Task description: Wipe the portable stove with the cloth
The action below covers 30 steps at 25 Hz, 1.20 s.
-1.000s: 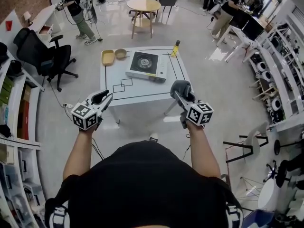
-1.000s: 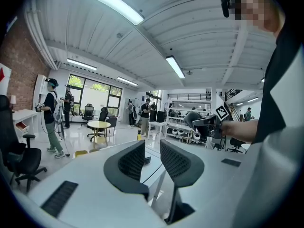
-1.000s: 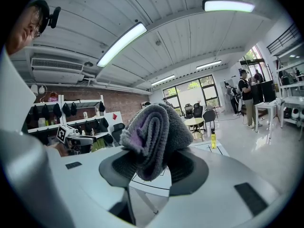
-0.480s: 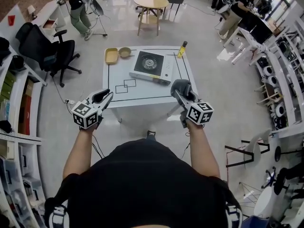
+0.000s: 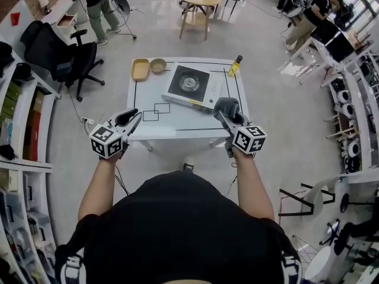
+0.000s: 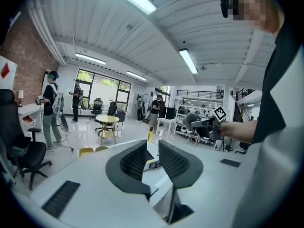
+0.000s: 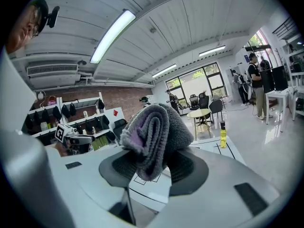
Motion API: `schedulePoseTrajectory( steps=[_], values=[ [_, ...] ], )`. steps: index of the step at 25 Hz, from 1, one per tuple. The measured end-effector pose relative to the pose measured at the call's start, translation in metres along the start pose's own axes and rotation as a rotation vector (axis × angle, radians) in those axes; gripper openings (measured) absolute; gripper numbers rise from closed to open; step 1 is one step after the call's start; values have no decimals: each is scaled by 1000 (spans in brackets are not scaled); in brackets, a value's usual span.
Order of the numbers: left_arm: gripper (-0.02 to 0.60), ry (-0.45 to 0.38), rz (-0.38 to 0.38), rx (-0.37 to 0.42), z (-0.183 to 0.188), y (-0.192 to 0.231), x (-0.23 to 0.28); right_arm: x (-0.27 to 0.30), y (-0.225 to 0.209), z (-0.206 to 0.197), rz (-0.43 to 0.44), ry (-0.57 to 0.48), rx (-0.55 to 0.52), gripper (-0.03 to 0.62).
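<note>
**Jaws Shut on Cloth, Short of the Stove**

Clamps the jaws of the right gripper (image 5: 224, 118) on a folded grey cloth (image 5: 227, 106), its rolled end bulging up above the pads. Holds it at the near right corner of the white bench (image 5: 177, 128), as seen from the head view; contact with the surface not clear. Has just been closing the jaws of the left gripper (image 5: 131, 119), now down to a narrow slit with nothing between them. Holds that gripper at the bench's near left corner. Leaves the portable stove (image 5: 192, 84) on the far half of the bench, slightly askew, black burner side up, well apart from both grippers and from the cloth. Shares the far end with a yellow tray (image 5: 140, 69) and a small bowl (image 5: 158, 65), side by side at the left, and a yellow bottle (image 5: 235, 65) upright at the far right corner. Shows black outlined rectangles on the bench top between the left gripper and the stove.
</note>
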<state>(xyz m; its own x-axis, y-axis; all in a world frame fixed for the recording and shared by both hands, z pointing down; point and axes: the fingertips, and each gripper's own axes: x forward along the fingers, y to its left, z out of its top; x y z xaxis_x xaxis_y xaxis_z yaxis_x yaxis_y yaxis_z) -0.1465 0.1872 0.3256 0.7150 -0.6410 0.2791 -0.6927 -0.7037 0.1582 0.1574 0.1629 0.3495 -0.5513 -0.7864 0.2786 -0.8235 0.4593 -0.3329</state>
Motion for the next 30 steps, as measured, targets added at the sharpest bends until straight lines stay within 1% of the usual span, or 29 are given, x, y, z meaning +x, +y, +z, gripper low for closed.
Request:
schedulePoseTrajectory(
  steps=[6,12,21,30],
  values=[
    [89,17,16,-19,8,15,47,34,-42,15,28,25,4,183],
    [83,22,35,-35,19,24,90,55,-84,28,51,50,5,183],
    [75,29,94,-34,36,34,137,83,-138,46,110,66,5,183],
    [72,33,122,-49,35,33,182,111,-181,46,154,101,6,183]
  ],
)
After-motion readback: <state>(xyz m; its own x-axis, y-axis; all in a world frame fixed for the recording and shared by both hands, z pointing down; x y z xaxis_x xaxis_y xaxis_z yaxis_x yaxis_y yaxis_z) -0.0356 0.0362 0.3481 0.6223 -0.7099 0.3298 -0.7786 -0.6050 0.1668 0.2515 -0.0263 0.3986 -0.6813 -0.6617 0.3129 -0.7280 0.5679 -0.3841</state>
